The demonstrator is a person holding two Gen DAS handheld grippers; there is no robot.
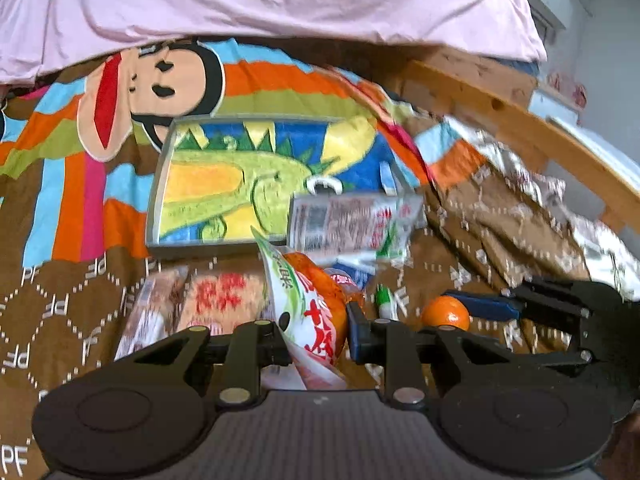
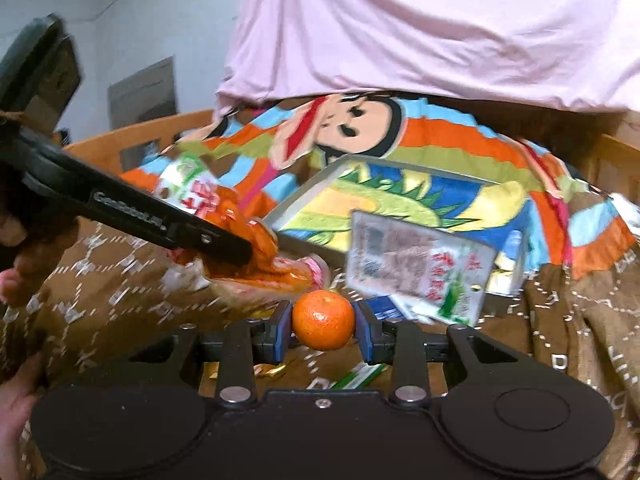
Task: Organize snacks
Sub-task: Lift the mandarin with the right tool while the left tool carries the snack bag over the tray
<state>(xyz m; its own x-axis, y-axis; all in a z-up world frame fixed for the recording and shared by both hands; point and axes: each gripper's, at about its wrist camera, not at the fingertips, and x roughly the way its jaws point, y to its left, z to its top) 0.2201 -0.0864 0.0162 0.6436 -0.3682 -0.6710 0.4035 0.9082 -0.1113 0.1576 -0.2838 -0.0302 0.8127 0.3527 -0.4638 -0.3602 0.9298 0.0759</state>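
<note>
The left gripper (image 1: pixel 316 340) pinches an orange-and-green snack packet (image 1: pixel 308 312), lifted over the bed's brown blanket (image 1: pixel 60 312); the film is light, crinkly and slick, best nipped at a sealed edge, as its soft contents would squash. The right gripper (image 2: pixel 323 330) clamps a mandarin (image 2: pixel 323 314) across its middle: firm but bruisable, and round enough to roll out. A tray lined with a dinosaur towel (image 1: pixel 224 176) lies near, a pale printed packet (image 2: pixel 416 268) at its near rim. Motion blur smears the labels, and the other packets on the blanket stay unidentifiable.
</note>
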